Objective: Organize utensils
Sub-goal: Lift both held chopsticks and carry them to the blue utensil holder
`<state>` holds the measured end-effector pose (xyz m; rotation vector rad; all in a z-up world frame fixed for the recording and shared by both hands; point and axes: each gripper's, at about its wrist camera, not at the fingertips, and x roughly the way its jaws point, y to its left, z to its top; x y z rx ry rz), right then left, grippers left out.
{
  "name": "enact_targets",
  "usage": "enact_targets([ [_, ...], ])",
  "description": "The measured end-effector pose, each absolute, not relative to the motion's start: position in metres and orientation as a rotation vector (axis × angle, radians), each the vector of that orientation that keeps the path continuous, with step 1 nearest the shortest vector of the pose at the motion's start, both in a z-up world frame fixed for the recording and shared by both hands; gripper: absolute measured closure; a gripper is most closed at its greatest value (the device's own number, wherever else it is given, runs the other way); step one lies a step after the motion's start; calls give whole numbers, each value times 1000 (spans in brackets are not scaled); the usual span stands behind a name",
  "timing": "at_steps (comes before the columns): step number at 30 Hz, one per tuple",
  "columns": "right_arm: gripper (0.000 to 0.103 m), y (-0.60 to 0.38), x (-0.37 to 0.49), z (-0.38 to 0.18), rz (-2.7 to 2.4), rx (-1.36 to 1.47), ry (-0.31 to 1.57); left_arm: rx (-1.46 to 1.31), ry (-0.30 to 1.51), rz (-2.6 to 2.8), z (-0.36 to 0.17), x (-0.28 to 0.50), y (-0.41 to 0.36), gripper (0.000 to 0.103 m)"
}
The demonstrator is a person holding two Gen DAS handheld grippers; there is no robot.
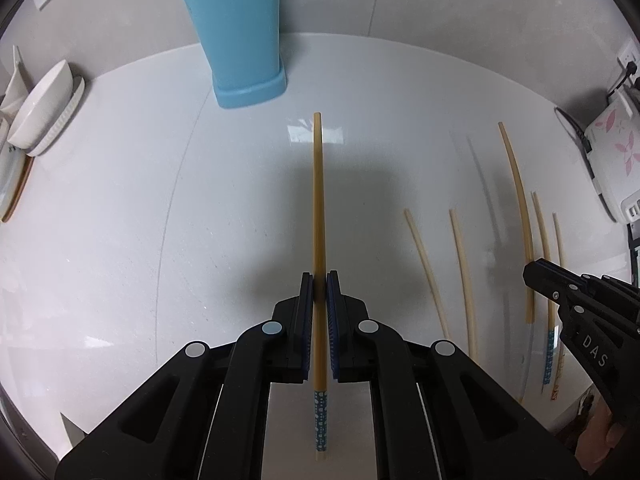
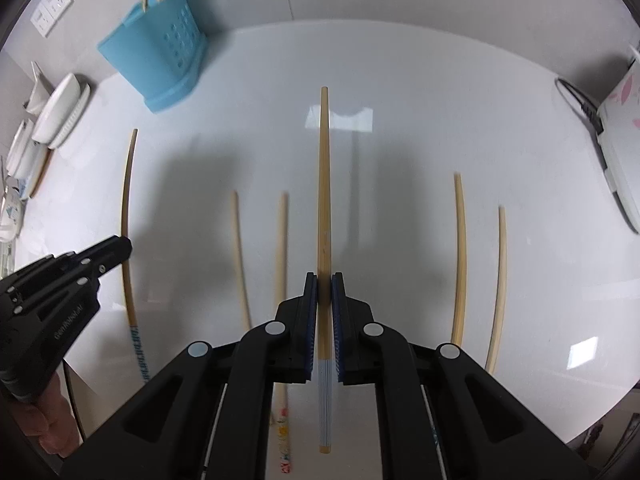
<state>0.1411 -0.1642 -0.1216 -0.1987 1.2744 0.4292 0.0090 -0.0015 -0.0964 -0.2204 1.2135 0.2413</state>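
Note:
My left gripper (image 1: 319, 280) is shut on a bamboo chopstick (image 1: 318, 200) with a blue dotted handle, held above the white table and pointing toward the blue utensil holder (image 1: 240, 44). My right gripper (image 2: 324, 280) is shut on another chopstick (image 2: 324, 184) with a pale striped handle. The holder (image 2: 160, 56) has chopsticks standing in it. Several loose chopsticks (image 2: 240, 256) lie on the table around the right gripper. The right gripper also shows at the right edge of the left wrist view (image 1: 534, 270). The left gripper shows at the left of the right wrist view (image 2: 122, 246).
White bowls and plates (image 1: 40, 108) stand at the left edge of the table. A white appliance with pink flowers (image 1: 616, 148) and its cable sit at the right edge. Wall sockets (image 2: 52, 6) are on the back wall.

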Motion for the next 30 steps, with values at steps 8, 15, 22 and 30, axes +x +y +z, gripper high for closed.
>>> enact_targets([
  [8, 96, -150, 147, -80, 467, -175, 1174, -226, 1135, 255, -66, 17, 7, 97],
  [15, 96, -138, 157, -53, 497, -150, 1079, -235, 1061, 279, -35, 22, 16, 97],
  [22, 96, -126, 162, -35, 522, -136, 1015, -245, 982, 295, -2, 29, 27, 97],
  [30, 96, -104, 175, -2, 556, -129, 929, -254, 912, 309, 40, 40, 43, 97],
])
